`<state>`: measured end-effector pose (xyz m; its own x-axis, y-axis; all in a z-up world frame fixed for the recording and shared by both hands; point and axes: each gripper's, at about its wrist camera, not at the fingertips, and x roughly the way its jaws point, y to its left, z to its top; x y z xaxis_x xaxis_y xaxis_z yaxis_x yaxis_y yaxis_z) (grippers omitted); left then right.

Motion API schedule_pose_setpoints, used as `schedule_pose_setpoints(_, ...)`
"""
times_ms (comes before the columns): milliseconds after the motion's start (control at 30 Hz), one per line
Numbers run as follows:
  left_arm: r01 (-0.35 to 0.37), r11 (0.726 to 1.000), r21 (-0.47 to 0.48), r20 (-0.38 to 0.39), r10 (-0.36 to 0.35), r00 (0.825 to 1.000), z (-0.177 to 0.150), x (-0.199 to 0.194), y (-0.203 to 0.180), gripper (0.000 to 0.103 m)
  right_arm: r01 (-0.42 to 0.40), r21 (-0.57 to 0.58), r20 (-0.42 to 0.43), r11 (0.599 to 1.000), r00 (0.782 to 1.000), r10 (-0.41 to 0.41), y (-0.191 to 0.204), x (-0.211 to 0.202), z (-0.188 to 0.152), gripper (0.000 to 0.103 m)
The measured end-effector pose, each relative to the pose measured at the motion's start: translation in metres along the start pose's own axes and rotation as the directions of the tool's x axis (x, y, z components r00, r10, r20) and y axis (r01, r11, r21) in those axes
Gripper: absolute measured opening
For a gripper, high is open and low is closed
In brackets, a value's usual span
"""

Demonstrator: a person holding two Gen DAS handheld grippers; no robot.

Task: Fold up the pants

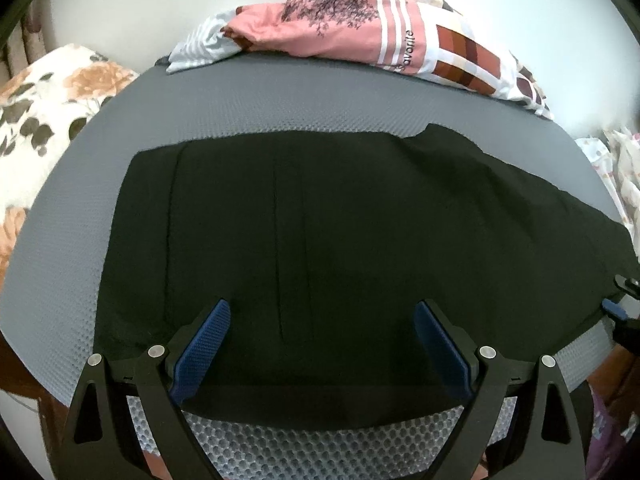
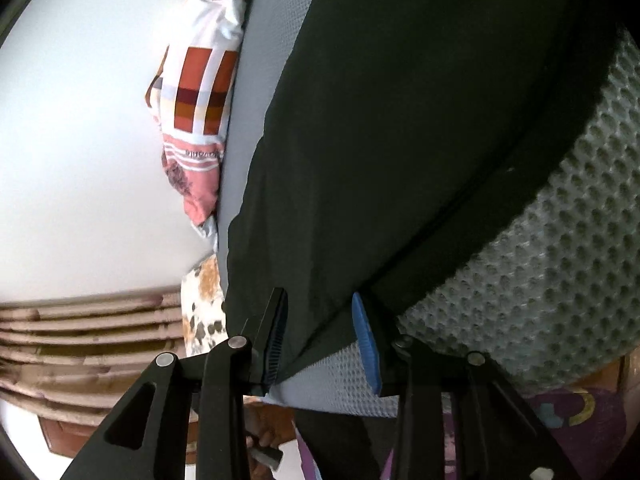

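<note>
Black pants point(image 1: 340, 220) lie flat on a grey dimpled mat point(image 1: 240, 96), waist end at the left, legs running to the right. My left gripper point(image 1: 322, 320) is open and hovers over the near edge of the pants with nothing between its blue pads. In the right wrist view the pants point(image 2: 400, 120) fill the middle. My right gripper point(image 2: 320, 320) is tilted sideways with its jaws apart around the pants' edge near the mat's border. Its tip shows at the right edge of the left wrist view point(image 1: 618, 304).
A pink and checked cloth pile point(image 1: 360, 28) lies at the mat's far edge. A floral pillow point(image 1: 48, 120) sits at the left. A light patterned fabric point(image 1: 620, 168) is at the right. A white wall is behind. Wooden furniture point(image 2: 80, 328) shows in the right wrist view.
</note>
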<state>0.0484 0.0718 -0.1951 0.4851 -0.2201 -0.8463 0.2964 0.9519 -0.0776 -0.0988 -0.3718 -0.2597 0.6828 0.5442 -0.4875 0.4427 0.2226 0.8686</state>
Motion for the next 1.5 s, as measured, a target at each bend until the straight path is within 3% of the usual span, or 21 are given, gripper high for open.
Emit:
schedule_pose_setpoints(133,0.001,1.000,-0.016,-0.010,-0.001,1.000,-0.001,0.002,0.002,0.093,-0.006,0.015,0.027,1.000,1.000,0.005,-0.001,0.004,-0.002,0.034)
schedule_pose_setpoints(300,0.001,1.000,-0.017,-0.009,-0.002,1.000,-0.001,0.001,0.002,0.093,-0.024,0.030,-0.047,0.999,0.999,0.025,-0.003,0.014,-0.010,0.032)
schedule_pose_setpoints(600,-0.004,1.000,0.008,-0.019,0.004,1.000,-0.002,0.003,-0.002,0.093,-0.065,0.081,0.031,0.995,0.998,0.062,0.006,0.023,-0.004,0.040)
schedule_pose_setpoints(667,-0.004,1.000,0.011,-0.020,0.004,1.000,-0.002,0.004,-0.002,0.093,-0.026,0.031,0.037,0.999,0.999,0.025,0.010,0.026,-0.004,0.032)
schedule_pose_setpoints(700,-0.005,1.000,0.013,-0.020,0.006,1.000,-0.002,0.004,-0.002,0.093,0.021,-0.006,0.029,1.000,0.999,-0.021,0.012,0.029,-0.003,0.014)
schedule_pose_setpoints(733,-0.007,1.000,0.013,-0.020,0.008,1.000,-0.002,0.005,-0.002,0.093,0.043,-0.017,0.021,0.999,0.999,-0.043,0.011,0.030,-0.003,0.010)
schedule_pose_setpoints(967,-0.020,1.000,0.010,-0.019,0.020,1.000,-0.002,0.005,0.001,0.093,0.003,-0.016,-0.021,1.000,1.000,-0.004,0.006,0.021,-0.007,0.009)
schedule_pose_setpoints(1067,-0.018,1.000,-0.001,-0.017,0.018,1.000,-0.001,0.005,0.004,0.093,0.023,-0.046,-0.035,0.999,0.999,-0.024,0.011,0.015,-0.013,0.008)
schedule_pose_setpoints(1200,-0.041,0.999,0.034,-0.017,0.041,0.999,-0.003,0.007,0.000,0.093,0.029,0.012,-0.051,1.000,0.998,-0.028,-0.009,0.022,-0.012,0.005)
schedule_pose_setpoints(1400,-0.053,0.997,0.062,-0.011,0.053,0.999,-0.005,0.009,-0.002,0.094,-0.073,0.097,-0.056,0.993,0.995,0.079,-0.021,0.016,-0.004,0.016)
schedule_pose_setpoints(1500,-0.054,0.997,0.063,-0.007,0.054,0.998,-0.006,0.009,-0.002,0.095,-0.075,0.083,0.023,0.994,0.997,0.074,-0.024,-0.006,0.005,0.021)
